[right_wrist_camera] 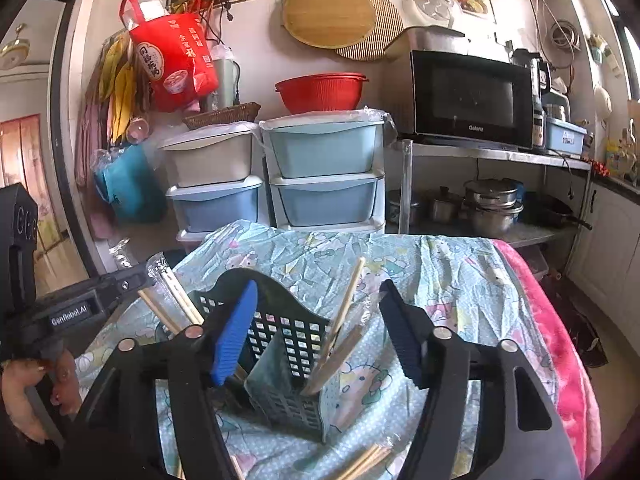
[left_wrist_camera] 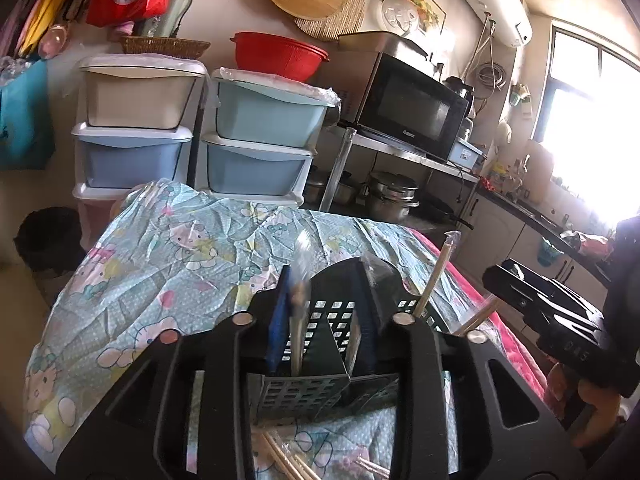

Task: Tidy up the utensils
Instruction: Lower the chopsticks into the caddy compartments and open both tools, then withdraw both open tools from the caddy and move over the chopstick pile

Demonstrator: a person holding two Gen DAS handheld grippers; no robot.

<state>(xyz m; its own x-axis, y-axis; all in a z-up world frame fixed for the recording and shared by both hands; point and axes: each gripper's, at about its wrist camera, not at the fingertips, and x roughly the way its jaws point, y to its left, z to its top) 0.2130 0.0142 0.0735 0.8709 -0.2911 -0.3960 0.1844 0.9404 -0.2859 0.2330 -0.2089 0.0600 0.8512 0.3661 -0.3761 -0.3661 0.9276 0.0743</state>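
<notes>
"Where's the black utensil caddy?"
"Near, on the kitty cloth. The left gripper pinches wrapped chopsticks over it. The right gripper is wide open, empty."
"What could go wrong?"
"A bump could tip the caddy."

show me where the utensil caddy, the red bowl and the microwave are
utensil caddy (right_wrist_camera: 292,334), right wrist view, on its perforated back wall.
red bowl (right_wrist_camera: 320,94), right wrist view, on its outer side.
microwave (right_wrist_camera: 468,100), right wrist view, on its dark door glass.
</notes>
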